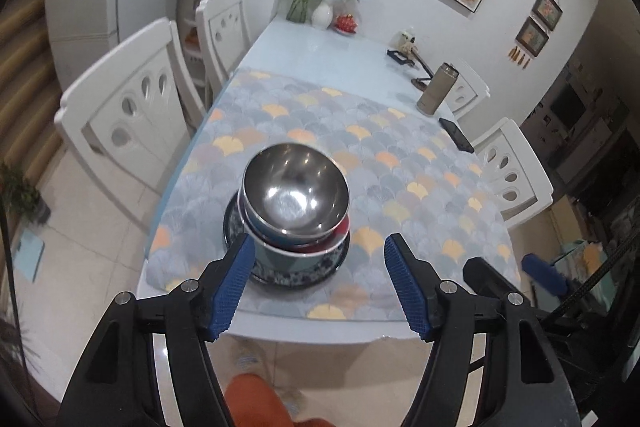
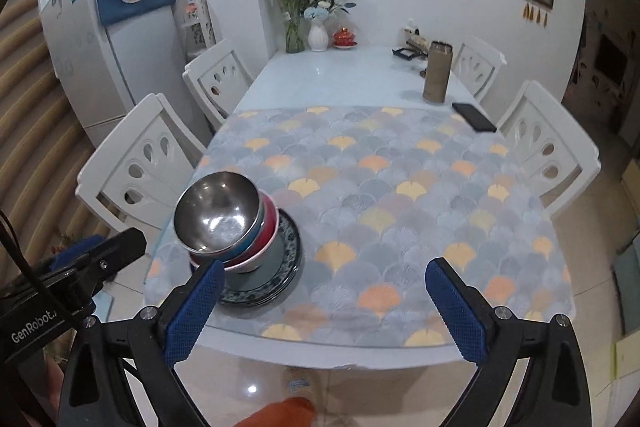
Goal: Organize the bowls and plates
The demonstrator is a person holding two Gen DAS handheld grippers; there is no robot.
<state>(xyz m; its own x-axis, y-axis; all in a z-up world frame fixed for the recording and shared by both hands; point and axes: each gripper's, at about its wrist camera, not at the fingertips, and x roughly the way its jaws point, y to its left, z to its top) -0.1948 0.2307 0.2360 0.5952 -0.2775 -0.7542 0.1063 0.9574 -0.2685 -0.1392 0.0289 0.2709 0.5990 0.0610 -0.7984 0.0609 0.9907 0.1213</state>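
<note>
With both the left gripper (image 1: 316,283) and right gripper (image 2: 324,311) released and empty, the leaning bowl stack (image 1: 296,203) near the table's (image 1: 320,47) front-left corner could be toppled by a nudge.

Both wrist cams sit off the near edge of the table (image 1: 320,39), angled down. Shared: bowl stack (image 1: 294,199) (image 2: 224,219), centred in left, lower-left in right.

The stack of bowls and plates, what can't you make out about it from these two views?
- Plates, both views: the bowls hide their centres, so their count is unclear.
- Red bowl and the blue one beneath the steel bowl: only rims show.
- Stack's near side, both views: a claw finger covers it.
</note>
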